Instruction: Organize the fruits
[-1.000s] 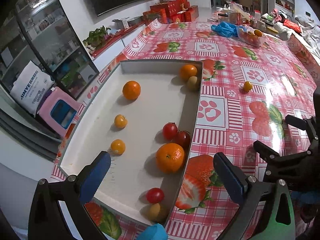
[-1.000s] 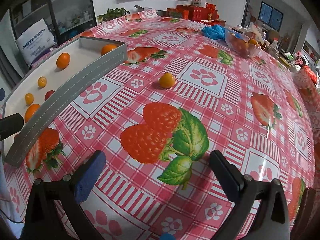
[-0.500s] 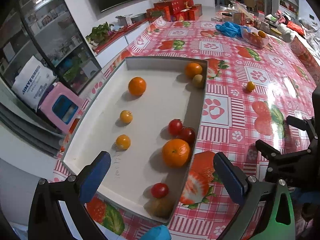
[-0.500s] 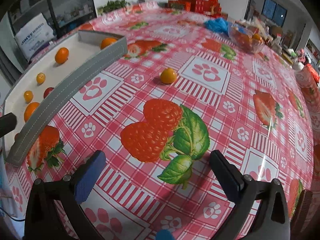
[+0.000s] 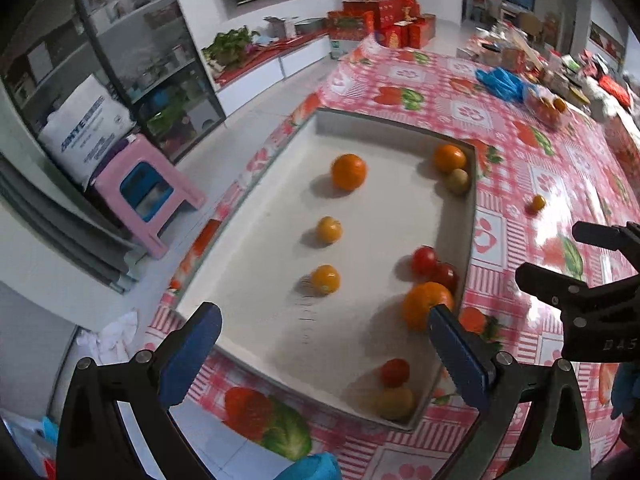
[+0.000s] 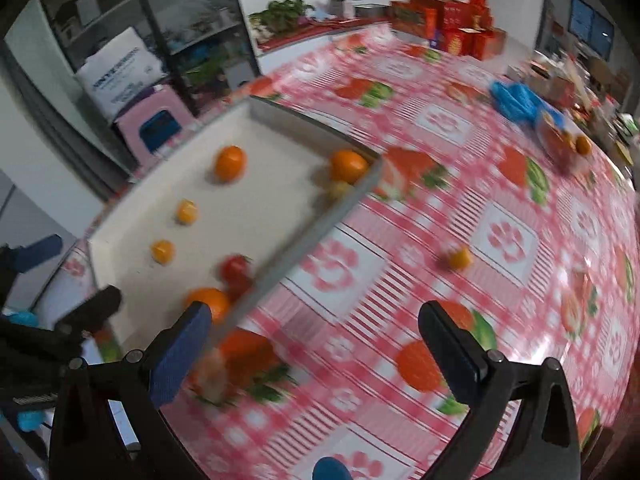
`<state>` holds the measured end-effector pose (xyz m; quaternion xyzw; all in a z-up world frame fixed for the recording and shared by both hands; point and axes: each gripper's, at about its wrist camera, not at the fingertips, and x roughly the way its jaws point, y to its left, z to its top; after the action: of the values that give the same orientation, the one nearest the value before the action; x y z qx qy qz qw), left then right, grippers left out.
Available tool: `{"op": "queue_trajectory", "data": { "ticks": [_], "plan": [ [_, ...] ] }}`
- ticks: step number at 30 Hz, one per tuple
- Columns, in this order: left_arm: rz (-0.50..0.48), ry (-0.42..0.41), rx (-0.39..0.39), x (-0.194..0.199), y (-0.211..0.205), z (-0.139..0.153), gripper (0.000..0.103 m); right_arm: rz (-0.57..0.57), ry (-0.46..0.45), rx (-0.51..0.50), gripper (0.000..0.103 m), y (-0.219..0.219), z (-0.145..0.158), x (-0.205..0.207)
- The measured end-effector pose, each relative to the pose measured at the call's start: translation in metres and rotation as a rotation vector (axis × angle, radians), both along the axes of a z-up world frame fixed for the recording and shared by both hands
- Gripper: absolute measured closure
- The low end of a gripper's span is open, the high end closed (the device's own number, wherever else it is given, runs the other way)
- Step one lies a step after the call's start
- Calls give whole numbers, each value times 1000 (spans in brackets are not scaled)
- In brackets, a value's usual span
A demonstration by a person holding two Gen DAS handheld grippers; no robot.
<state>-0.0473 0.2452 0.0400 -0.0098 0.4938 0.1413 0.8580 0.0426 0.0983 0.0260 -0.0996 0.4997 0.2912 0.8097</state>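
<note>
A grey-walled white tray (image 5: 470, 220) on the red patterned table holds several fruits: oranges (image 5: 348, 171), small yellow-orange fruits (image 5: 326, 279), red tomatoes (image 5: 424, 260) and a brownish kiwi (image 5: 458, 181). One small orange fruit (image 5: 536, 203) lies loose on the tablecloth right of the tray; it also shows in the right wrist view (image 6: 459, 258). My left gripper (image 5: 324, 354) is open and empty above the tray's near end. My right gripper (image 6: 316, 356) is open and empty above the tablecloth, right of the tray (image 6: 316, 232).
A clear bowl of fruit (image 5: 546, 106) and a blue bag (image 5: 502, 82) sit at the table's far side, red boxes (image 5: 384, 24) beyond. A pink stool (image 5: 146, 192) and shelving stand on the floor to the left. The table edge runs beside the tray's left wall.
Both grippers have risen and pulled back; the views are higher and blurred. The right gripper has swung left so the tray is more in its view. Both stay open; no fruit moved.
</note>
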Motion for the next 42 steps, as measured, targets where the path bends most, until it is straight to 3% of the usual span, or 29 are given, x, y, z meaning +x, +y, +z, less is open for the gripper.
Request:
{"op": "queue_trajectory", "data": {
  "ticks": [5,9,16,42],
  "plan": [
    [62,-1,16,-1,23,1,0,44,15,-22,0,33,8,0],
    [98,-1,-18,-1,44,-4,0,57,25,-41,0,50,7,1],
    [90,12,-11,-1,52,-13,0,63,41,-72,0,66,2,8],
    [63,21,-48,-9,49,-30,0,40,74,-127,0,69,-18,6]
  ]
}}
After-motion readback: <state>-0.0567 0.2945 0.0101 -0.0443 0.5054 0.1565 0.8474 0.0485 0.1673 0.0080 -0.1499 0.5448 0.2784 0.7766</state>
